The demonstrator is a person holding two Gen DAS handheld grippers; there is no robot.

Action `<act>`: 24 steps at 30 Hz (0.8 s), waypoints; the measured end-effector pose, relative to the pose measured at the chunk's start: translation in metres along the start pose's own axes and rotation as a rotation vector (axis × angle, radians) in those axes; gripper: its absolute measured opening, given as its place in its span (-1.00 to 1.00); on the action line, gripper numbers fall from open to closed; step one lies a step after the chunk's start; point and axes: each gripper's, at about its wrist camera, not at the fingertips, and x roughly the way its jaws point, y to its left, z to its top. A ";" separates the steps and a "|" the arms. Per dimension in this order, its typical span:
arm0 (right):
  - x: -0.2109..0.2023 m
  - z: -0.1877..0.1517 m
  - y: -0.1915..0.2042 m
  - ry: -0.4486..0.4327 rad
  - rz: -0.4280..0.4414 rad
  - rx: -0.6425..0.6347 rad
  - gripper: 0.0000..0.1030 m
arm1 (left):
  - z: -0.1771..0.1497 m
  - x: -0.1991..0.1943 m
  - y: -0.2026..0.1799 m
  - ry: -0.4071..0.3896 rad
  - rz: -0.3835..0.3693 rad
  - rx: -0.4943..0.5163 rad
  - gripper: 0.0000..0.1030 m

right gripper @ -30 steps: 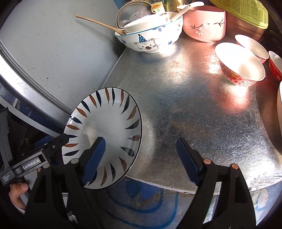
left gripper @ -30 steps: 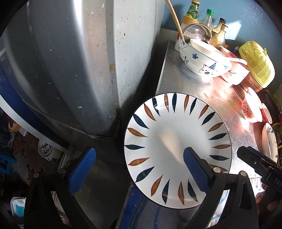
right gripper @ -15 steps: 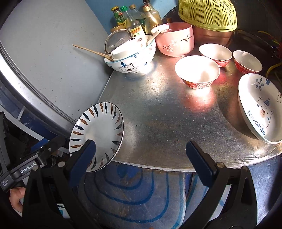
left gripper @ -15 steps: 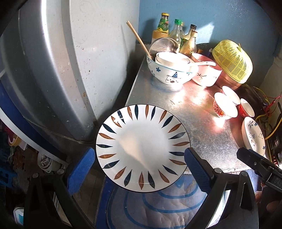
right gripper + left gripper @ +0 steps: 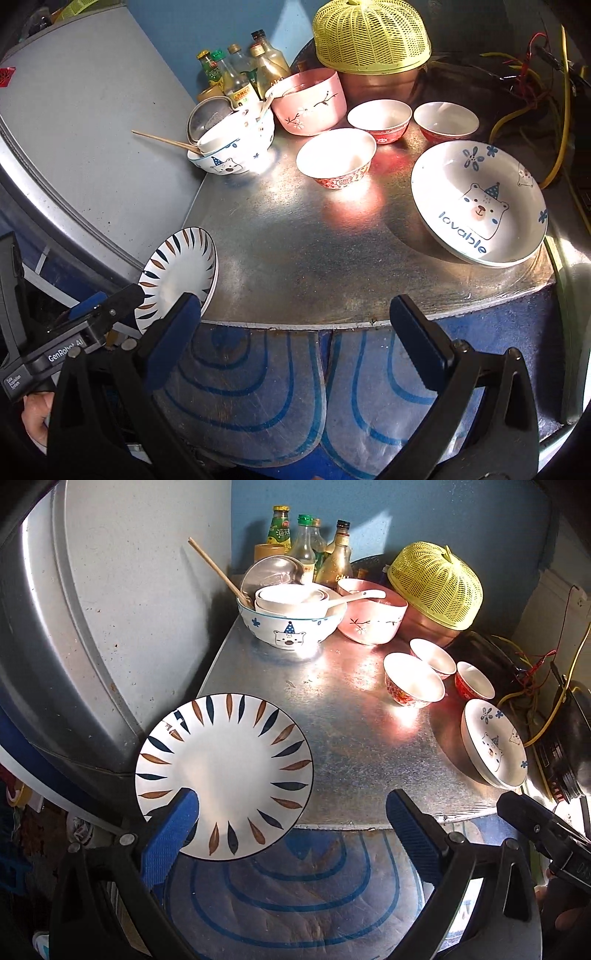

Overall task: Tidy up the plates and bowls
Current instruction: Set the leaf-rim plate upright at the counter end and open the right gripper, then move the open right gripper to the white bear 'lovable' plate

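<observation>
Left wrist view: my left gripper (image 5: 291, 823) gapes wide, as does my right gripper (image 5: 295, 328); neither clamps anything. The leaf-patterned plate (image 5: 225, 775) overhangs the metal counter (image 5: 351, 738) corner; I judge 1 nudge could tip it off.

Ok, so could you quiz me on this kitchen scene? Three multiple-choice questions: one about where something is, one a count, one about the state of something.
1. Where is the leaf-pattern plate?
A. On the near left corner of the metal table, overhanging its edge
B. In the middle of the table
C. On the far right corner

2. How many small red-patterned bowls stand on the table?
A. One
B. Three
C. Five

3. What state is the right gripper in?
A. Shut on the plate
B. Shut on nothing
C. Open, with nothing between its fingers

Answers:
1. A, as both views show the plate at that corner with part of it past the edge.
2. B, as the right wrist view shows three, white inside.
3. C, as its blue-padded fingers stand wide apart over the table's front edge.
</observation>
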 end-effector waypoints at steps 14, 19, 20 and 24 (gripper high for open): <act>-0.048 -0.012 -0.059 -0.074 -0.052 0.115 1.00 | 0.000 -0.003 -0.076 0.002 -0.077 0.129 0.98; -0.062 -0.016 -0.078 -0.098 -0.078 0.162 1.00 | -0.002 -0.003 -0.100 0.006 -0.111 0.173 0.98; -0.065 -0.017 -0.082 -0.102 -0.084 0.170 1.00 | -0.002 -0.003 -0.104 0.007 -0.119 0.179 0.98; -0.078 -0.021 -0.097 -0.122 -0.110 0.197 1.00 | -0.003 -0.001 -0.123 0.016 -0.159 0.212 0.98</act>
